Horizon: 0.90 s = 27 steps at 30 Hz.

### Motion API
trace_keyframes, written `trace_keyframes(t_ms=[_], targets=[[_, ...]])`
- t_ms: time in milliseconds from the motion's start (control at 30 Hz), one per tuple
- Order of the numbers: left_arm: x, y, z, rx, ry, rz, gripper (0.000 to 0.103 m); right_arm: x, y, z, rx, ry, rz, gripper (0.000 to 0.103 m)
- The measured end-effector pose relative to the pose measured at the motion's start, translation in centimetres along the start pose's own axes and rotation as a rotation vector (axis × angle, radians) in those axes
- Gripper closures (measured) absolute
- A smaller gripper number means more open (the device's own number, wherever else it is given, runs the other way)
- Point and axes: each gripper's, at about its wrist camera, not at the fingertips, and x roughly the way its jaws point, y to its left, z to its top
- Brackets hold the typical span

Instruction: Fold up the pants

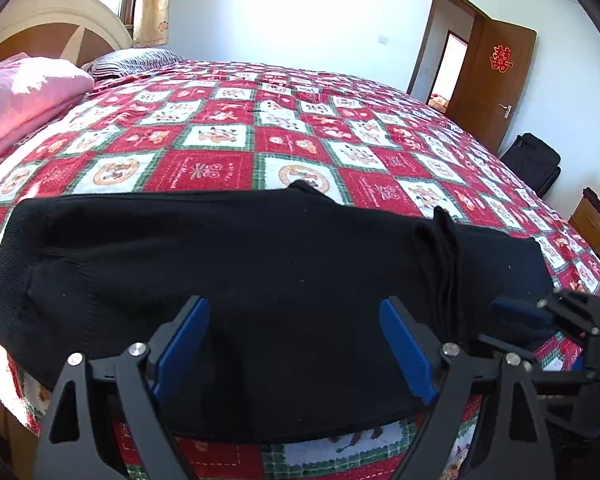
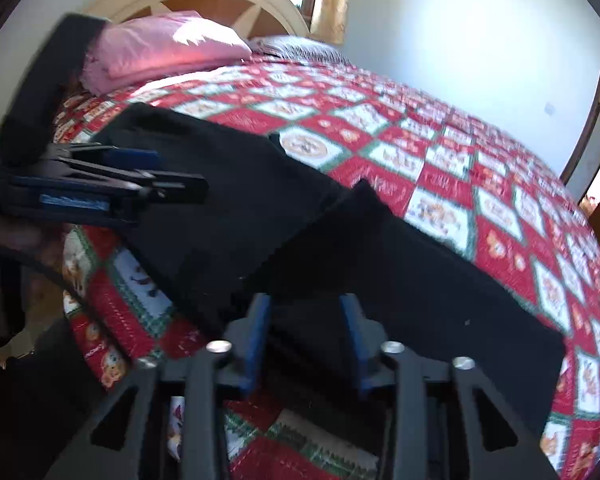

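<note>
The left hand-held gripper (image 1: 296, 344) hangs wide and empty above the black pants (image 1: 228, 276); the right hand-held gripper (image 2: 306, 340), narrowed, appears to pinch a doubled fold, likely to carry it across. The pants lie along the near edge of the bed (image 1: 220, 148), quilted red, in a sunlit bedroom with a pink pillow (image 1: 24, 92).

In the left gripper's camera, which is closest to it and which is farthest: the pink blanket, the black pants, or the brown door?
1. Pants: just ahead of the left gripper, on the bed.
2. Pink blanket: far left, by the headboard.
3. Door: across the room, upper right.
</note>
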Motion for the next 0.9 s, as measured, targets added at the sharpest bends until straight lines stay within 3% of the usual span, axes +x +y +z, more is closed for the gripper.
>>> trace_keyframes(t_ms=[67,200,233,300,467,533,633,667,800,900], targets=[[0.0,0.2,0.1,-0.008,0.002,0.003,0.013,0.0,-0.2,-0.4,0.018,0.004,0.026,0.083],[0.1,0.8,0.1,-0.027,0.007,0.008,0.013,-0.9,0.4,-0.6,-0.008,-0.001,0.039,0.083],[0.1,0.8,0.1,-0.029,0.009,0.008,0.013,-1.1,0.7,-0.6,-0.018,-0.001,0.038,0.081],[0.1,0.7,0.1,-0.023,0.010,0.011,0.013,-1.6,1.3,-0.5,-0.044,-0.027,0.037,0.051],[0.0,0.5,0.1,-0.008,0.005,0.015,0.013,-0.5,1.5,-0.2,-0.025,-0.016,0.031,0.049],[0.0,0.6,0.1,-0.010,0.007,0.015,0.013,-0.3,0.9,-0.2,0.015,-0.013,0.049,0.060],[0.2,0.8,0.1,-0.017,0.014,0.017,0.013,-0.3,0.1,-0.2,0.055,-0.010,0.060,0.083],[0.2,0.8,0.0,-0.017,0.015,0.018,0.013,-0.4,0.1,-0.2,0.052,-0.011,0.067,0.095],[0.2,1.0,0.1,-0.019,0.013,0.020,0.013,-1.7,1.0,-0.4,0.013,-0.024,0.104,0.098],[0.1,1.1,0.2,-0.021,0.010,0.021,0.013,-1.8,2.4,-0.6,-0.059,-0.024,0.084,0.098]])
